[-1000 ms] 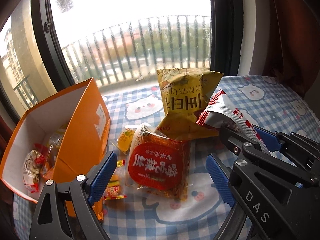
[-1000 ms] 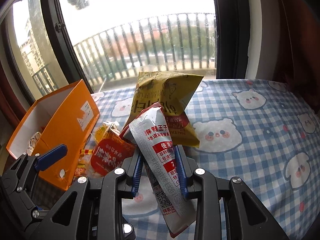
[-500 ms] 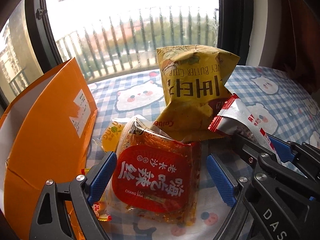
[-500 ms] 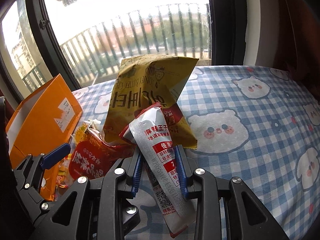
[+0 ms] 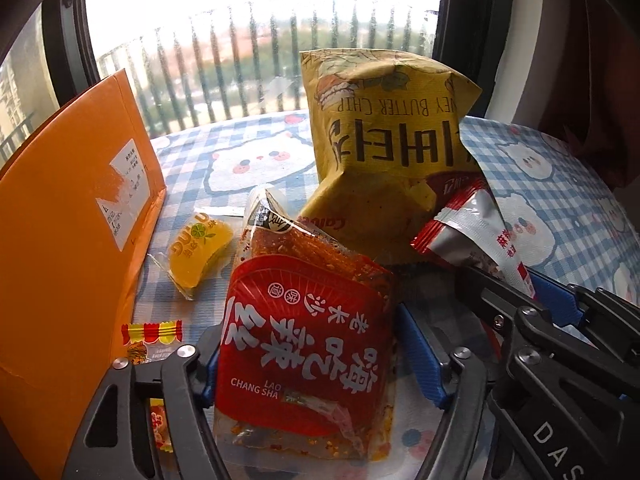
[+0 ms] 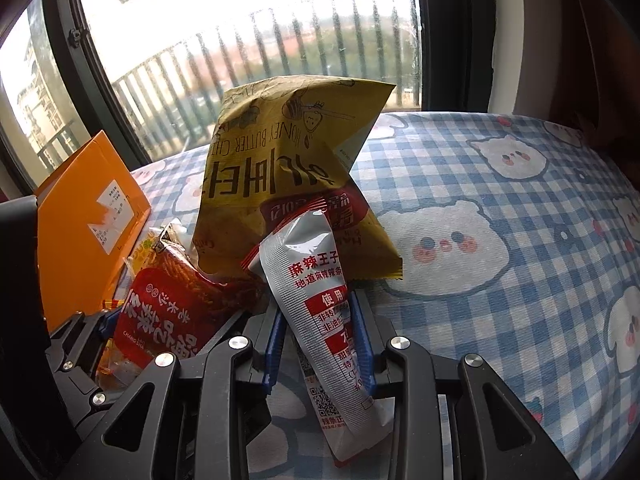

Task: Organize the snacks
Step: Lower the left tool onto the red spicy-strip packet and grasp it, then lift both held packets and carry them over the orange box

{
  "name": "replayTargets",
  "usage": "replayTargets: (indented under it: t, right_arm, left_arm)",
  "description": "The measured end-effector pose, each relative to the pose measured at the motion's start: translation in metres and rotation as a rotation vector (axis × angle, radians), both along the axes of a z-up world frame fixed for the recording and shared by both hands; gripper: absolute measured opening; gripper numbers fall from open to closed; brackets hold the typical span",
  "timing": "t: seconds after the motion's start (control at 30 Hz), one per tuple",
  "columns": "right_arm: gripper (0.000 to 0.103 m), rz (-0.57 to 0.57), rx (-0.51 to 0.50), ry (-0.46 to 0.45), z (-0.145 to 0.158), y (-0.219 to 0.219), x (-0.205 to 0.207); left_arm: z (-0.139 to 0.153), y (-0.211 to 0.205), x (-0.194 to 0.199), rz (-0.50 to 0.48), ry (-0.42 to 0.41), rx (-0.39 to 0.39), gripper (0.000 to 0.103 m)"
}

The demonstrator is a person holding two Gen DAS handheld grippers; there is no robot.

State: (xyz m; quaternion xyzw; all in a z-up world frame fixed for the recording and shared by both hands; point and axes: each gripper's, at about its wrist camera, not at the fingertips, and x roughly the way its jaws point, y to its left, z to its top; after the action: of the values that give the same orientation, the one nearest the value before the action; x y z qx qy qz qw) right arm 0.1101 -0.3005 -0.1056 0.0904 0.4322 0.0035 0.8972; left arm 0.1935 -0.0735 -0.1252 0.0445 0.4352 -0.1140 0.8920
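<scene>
**Both grippers busy in the snack pile**

The left gripper (image 5: 308, 364) has just been closing, and the clear-edged red packet of spicy strips (image 5: 304, 344) sits right between its blue pads; the pads look pressed against the packet's sides. The right gripper (image 6: 320, 344) is clamped on a long silver sachet with red print (image 6: 320, 300), which sticks up and leans on the crumpled yellow chip bag (image 6: 288, 168). An orange cardboard box (image 5: 68, 264) stands just to the left. A small yellow jelly pack (image 5: 200, 248) lies on the blue checked cloth with bear faces (image 6: 500, 280) between box and red packet.
</scene>
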Motion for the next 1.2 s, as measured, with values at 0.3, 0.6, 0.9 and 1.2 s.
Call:
replayTargets:
  t: [0.3, 0.6, 0.9, 1.2]
  right_arm:
    - [0.034, 0.016, -0.003, -0.001, 0.000, 0.003, -0.006]
    - [0.034, 0.036, 0.029, -0.005, 0.005, 0.006, -0.018]
    - [0.034, 0.040, 0.034, -0.052, 0.023, 0.008, -0.036]
    - [0.034, 0.038, 0.021, -0.117, 0.051, 0.007, -0.060]
  left_arm:
    - [0.008, -0.009, -0.018, -0.005, -0.013, 0.019, 0.047]
    - [0.018, -0.006, -0.037, 0.021, -0.033, 0.023, 0.046]
    - [0.040, -0.004, -0.060, 0.031, -0.082, 0.008, 0.046]
    - [0.066, -0.003, -0.088, 0.027, -0.138, -0.014, 0.046]
